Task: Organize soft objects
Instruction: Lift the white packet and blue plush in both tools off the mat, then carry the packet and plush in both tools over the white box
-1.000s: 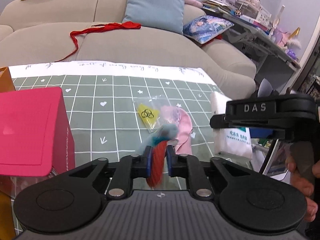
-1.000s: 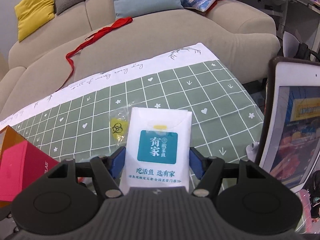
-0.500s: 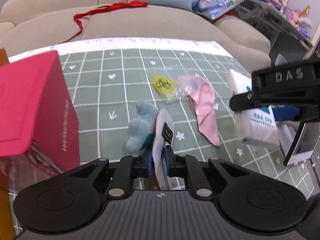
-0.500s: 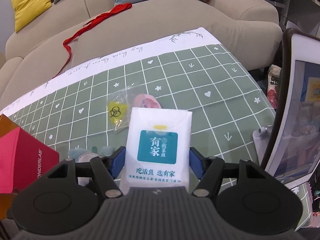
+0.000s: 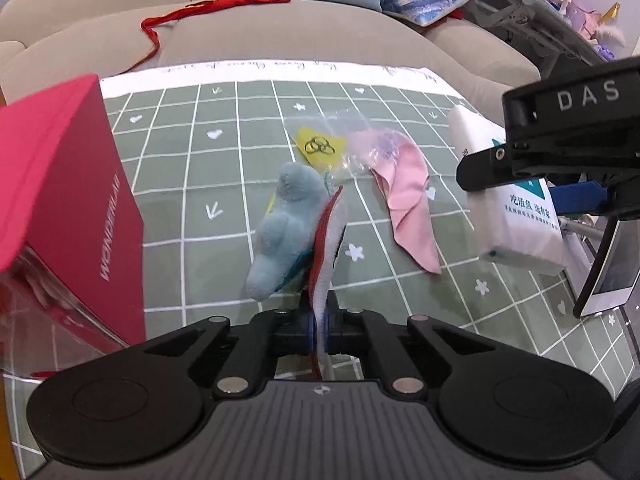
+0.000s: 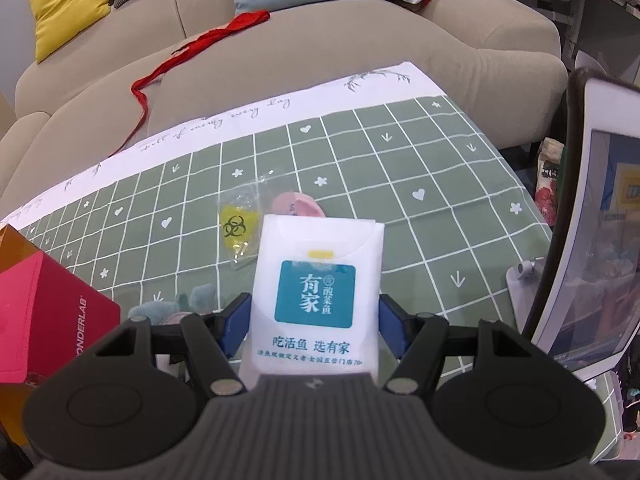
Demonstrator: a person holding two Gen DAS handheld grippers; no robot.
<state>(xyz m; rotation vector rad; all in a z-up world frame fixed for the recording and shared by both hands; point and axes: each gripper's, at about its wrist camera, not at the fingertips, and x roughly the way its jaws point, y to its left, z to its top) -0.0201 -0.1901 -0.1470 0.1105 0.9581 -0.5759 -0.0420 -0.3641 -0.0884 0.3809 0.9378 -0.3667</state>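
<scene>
My left gripper [image 5: 318,320] points down at the green checked tablecloth [image 5: 192,184], its jaws closing tight on the flat red and white part [image 5: 328,248] of a light blue plush toy [image 5: 284,220]. The toy's body sticks out ahead of the fingers, just over the cloth. My right gripper [image 6: 316,320] is shut on a white tissue pack [image 6: 316,280] with a teal label. From the left wrist view that pack [image 5: 516,220] hangs at the right, above the table edge. A pink cloth [image 5: 408,196] lies between the toy and the pack.
A clear bag with a yellow hazard label [image 5: 320,146] lies beside the pink cloth. A red box [image 5: 60,200] stands at the left over a clear container. A tablet [image 6: 600,220] leans at the right edge. A beige sofa with cushions and a red ribbon [image 5: 216,4] is behind.
My left gripper has sunk toward the table with the plush toy, whose blue body now shows in full ahead of the fingers. The right gripper has kept still with the tissue pack.
</scene>
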